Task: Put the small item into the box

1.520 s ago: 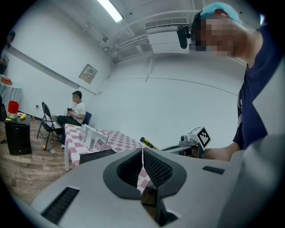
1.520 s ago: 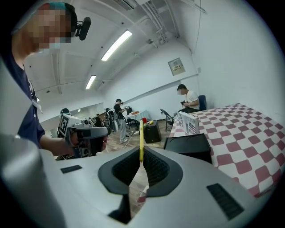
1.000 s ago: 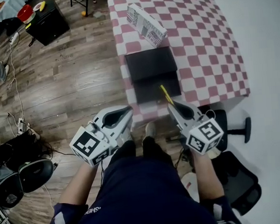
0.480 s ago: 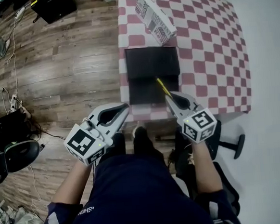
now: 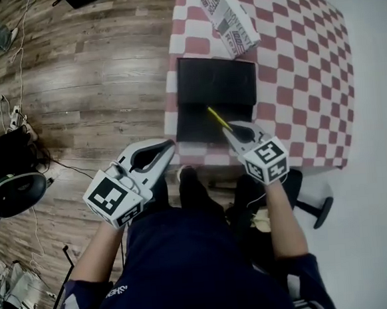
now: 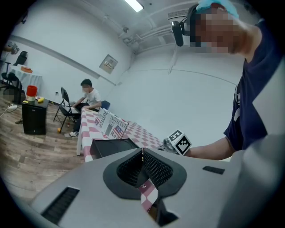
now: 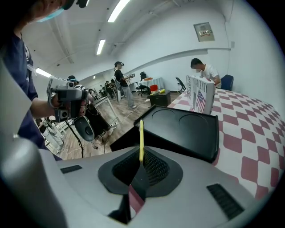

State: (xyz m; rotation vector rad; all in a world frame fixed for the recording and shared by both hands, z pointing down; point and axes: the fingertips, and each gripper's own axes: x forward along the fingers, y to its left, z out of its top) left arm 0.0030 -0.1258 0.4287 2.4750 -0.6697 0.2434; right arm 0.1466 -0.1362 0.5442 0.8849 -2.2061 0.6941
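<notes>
Checkered table ahead, black box at its near edge. Right gripper is clamped on the yellow stick; its long axis points forward, tip over the box. Left gripper is closed and empty, left of the box. Right is nearer, so I'd expect it to make the drop.

The grey left gripper with a marker cube is held low, its jaws pressed together on nothing. The grey right gripper reaches further forward, pinching a thin yellow stick. Both bare arms stretch out.
</notes>
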